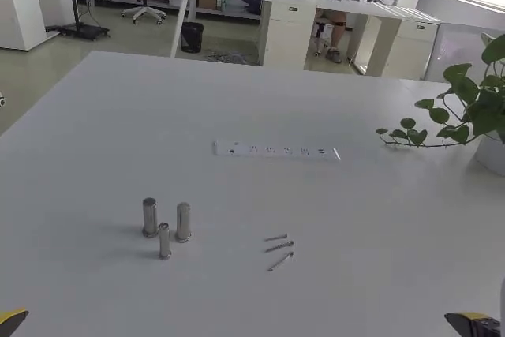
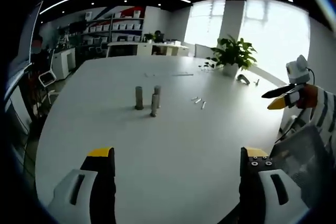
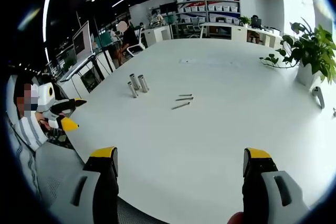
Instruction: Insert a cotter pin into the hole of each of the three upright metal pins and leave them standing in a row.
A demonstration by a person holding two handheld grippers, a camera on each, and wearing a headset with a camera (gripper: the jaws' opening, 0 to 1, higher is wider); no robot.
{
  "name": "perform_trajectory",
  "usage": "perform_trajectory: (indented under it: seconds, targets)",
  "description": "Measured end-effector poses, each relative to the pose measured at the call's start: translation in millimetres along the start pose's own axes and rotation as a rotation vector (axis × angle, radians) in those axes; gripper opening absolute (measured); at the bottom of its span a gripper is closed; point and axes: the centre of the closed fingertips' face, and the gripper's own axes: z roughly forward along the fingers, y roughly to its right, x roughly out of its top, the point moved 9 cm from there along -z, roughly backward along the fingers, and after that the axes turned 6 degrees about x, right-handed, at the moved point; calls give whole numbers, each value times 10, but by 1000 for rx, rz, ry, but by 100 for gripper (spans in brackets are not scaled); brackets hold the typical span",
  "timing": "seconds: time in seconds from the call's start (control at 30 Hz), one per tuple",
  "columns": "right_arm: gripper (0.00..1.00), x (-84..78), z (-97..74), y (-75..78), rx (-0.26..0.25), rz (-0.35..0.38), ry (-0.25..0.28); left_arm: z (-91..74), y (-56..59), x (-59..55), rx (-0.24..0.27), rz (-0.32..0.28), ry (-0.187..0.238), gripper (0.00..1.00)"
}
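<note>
- Clustered upright, left of centre on white table [image 1: 379,219]: three metal pins [image 1: 166,226].
- Loose on the surface to their right: three cotter pins [image 1: 278,250].
- Spread wide, empty, at near edge, well short of both: left gripper [image 2: 177,156], right gripper [image 3: 180,156].

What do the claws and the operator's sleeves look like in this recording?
Both the left claw and right claw have black jaws with yellow tips on pale grey bodies. The person wears a sleeve striped grey and white.
</note>
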Motion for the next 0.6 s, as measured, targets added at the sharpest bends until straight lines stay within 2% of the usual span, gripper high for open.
perform_trajectory:
  seconds: [0.6]
  targets:
    - [98,-1,-29,-2,-6,5,2,25,41,-19,-31,29,-31,98]
